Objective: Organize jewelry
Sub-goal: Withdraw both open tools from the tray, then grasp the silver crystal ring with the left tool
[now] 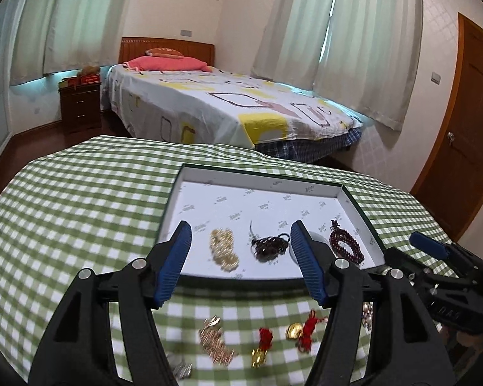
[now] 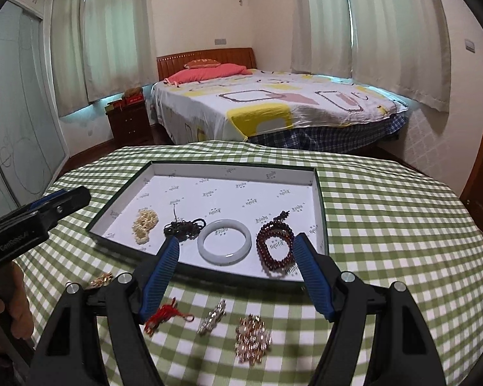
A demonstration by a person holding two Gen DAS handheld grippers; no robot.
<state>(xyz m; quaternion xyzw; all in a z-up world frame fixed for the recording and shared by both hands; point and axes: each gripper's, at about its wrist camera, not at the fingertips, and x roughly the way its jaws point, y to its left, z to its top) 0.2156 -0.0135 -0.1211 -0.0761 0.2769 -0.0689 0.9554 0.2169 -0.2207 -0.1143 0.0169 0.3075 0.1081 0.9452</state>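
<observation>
Both grippers are spread wide with nothing between the ribbed blue rubber pads, black plastic arms behind them. The left gripper (image 1: pixel 240 234) hangs over the near edge of the tray (image 1: pixel 260 181); the right gripper (image 2: pixel 236 251) does the same a bit further right.

The tray is a shallow rectangular box, dark green rim, white paper lining printed with little grey logos. Along its near side there's a row: a lumpy pile of cream pearl beads (image 2: pixel 144 225), a tangle of dark cord (image 2: pixel 185 225), a smooth glossy white bangle (image 2: pixel 224 241) lying flat, then a coiled string of round dark-red beads (image 2: pixel 275 247) near the right wall. From the left wrist view the bangle is mostly hidden behind a finger.

Still loose on the green-and-white checked tablecloth (image 2: pixel 386 225), just in front of the tray: a rose-gold chain heap (image 1: pixel 214 341), two small shiny gold charms with fuzzy red tassels (image 1: pixel 262 345) and (image 1: pixel 301 329), a silvery sparkly clip (image 2: pixel 212 317), and a knobbly cluster of pinkish-gold beads (image 2: pixel 252 337). These are a bit motion-blurred, so fine detail is hard to call.

Behind the table there's a bed (image 2: pixel 273 106) with a patterned sheet, and pale curtains (image 2: pixel 396 32).
</observation>
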